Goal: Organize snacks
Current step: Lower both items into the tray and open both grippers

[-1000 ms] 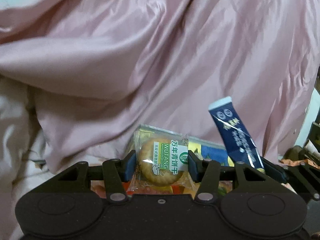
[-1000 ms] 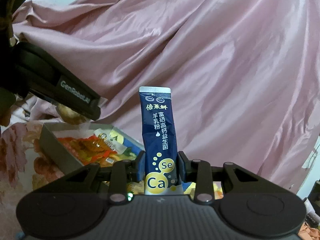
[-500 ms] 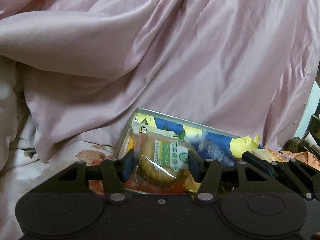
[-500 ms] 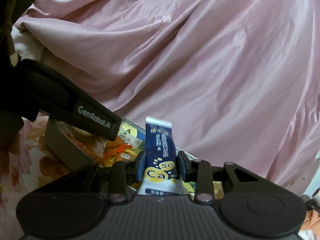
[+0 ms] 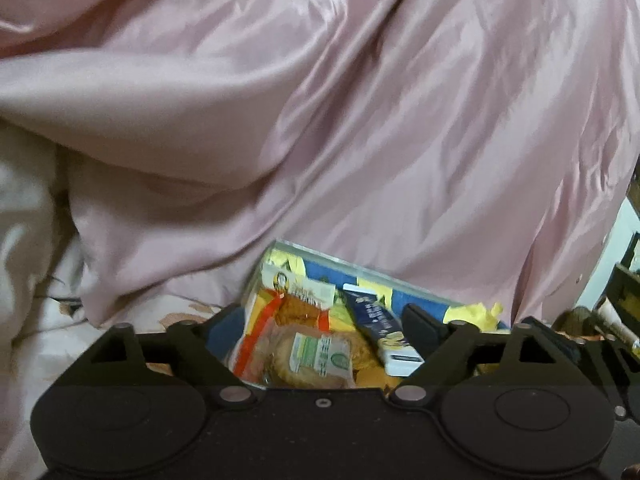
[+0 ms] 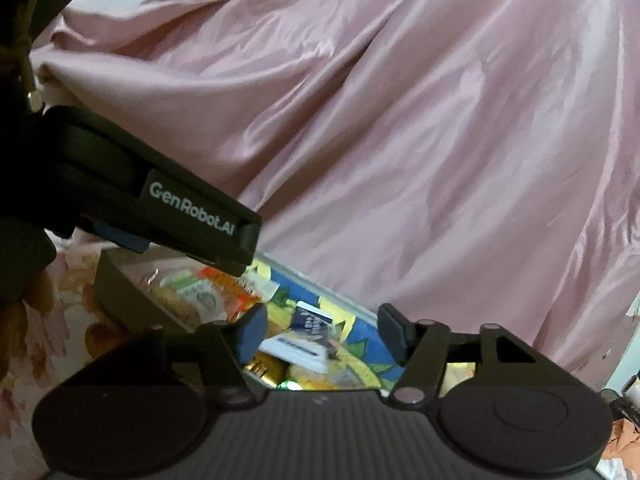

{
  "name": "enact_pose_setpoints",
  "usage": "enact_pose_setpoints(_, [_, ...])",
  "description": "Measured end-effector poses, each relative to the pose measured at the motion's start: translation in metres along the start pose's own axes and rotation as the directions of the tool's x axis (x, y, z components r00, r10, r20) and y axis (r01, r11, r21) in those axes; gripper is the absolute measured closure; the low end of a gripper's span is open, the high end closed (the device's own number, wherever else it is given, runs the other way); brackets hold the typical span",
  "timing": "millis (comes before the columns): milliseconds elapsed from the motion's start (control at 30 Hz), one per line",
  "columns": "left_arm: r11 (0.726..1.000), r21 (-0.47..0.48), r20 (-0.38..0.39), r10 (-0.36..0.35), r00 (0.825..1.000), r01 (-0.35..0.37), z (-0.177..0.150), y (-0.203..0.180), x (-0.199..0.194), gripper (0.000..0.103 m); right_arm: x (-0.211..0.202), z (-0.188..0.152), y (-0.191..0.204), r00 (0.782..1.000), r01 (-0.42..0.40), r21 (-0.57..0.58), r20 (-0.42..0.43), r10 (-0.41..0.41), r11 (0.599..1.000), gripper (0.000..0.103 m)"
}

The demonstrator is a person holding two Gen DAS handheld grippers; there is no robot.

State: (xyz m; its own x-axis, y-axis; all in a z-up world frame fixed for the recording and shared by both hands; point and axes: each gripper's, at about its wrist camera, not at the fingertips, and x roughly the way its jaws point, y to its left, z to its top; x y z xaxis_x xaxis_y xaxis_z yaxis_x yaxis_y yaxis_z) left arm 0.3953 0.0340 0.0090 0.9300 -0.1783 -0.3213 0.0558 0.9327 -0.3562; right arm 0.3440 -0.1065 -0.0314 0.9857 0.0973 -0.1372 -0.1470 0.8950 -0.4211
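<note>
Both snacks have dropped out of the grippers since a second ago. Opening wide, the left gripper (image 5: 322,322) has released the round biscuit in its clear green-labelled wrapper (image 5: 320,356), which lies in the shallow grey box with a blue-and-yellow lining (image 6: 120,300). Also opening, the right gripper (image 6: 318,332) has let go of the dark blue powder sachet (image 6: 306,338); blurred, it seems to lie in the box beside the biscuit.

Both wrist views close, slightly downward; share snack box (image 5: 362,270) (image 6: 120,280) — pink quilt (image 5: 360,120) (image 6: 440,140).
</note>
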Motion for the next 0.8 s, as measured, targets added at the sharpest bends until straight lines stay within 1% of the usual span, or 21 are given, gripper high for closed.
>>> enact_pose_setpoints(33, [1.0, -0.002, 0.008, 0.002, 1.0, -0.001, 0.003, -0.001, -0.005, 0.012, -0.004, 0.002, -0.002, 1.0, 0.007, 0.005, 0.01, -0.007, 1.0, 0.029])
enact_pose_setpoints(100, [1.0, -0.008, 0.024, 0.005, 1.0, -0.004, 0.008, -0.003, -0.015, 0.007, -0.013, 0.007, -0.006, 0.999, 0.018, 0.015, 0.028, -0.019, 1.0, 0.022])
enact_pose_setpoints(167, [1.0, -0.013, 0.045, 0.011, 0.999, -0.01, 0.013, -0.006, -0.026, 0.005, -0.024, 0.012, -0.01, 0.998, 0.029, 0.025, 0.048, -0.03, 0.999, 0.019])
enact_pose_setpoints(267, [1.0, -0.007, 0.07, 0.023, 0.997, -0.023, 0.019, -0.01, -0.044, 0.001, -0.04, 0.018, -0.018, 0.996, 0.048, 0.038, 0.071, -0.05, 0.998, 0.011])
enact_pose_setpoints(400, [0.999, 0.023, 0.105, 0.044, 0.993, -0.047, 0.023, -0.021, -0.071, 0.001, -0.065, 0.021, -0.029, 0.992, 0.066, 0.078, 0.099, -0.074, 0.995, 0.001])
enact_pose_setpoints(500, [0.998, 0.045, 0.126, 0.045, 0.991, -0.051, 0.025, -0.031, -0.092, 0.001, -0.083, 0.021, -0.039, 0.989, 0.068, 0.125, 0.125, -0.084, 0.99, 0.0])
enact_pose_setpoints(700, [0.993, 0.084, 0.169, 0.069, 0.983, -0.085, 0.019, -0.046, -0.131, 0.001, -0.119, 0.021, -0.05, 0.981, 0.08, 0.179, 0.163, -0.109, 0.981, 0.0])
enact_pose_setpoints(800, [0.991, 0.096, 0.173, 0.072, 0.982, -0.089, 0.014, -0.051, -0.149, 0.001, -0.14, 0.019, -0.055, 0.982, 0.072, 0.195, 0.157, -0.104, 0.978, 0.0])
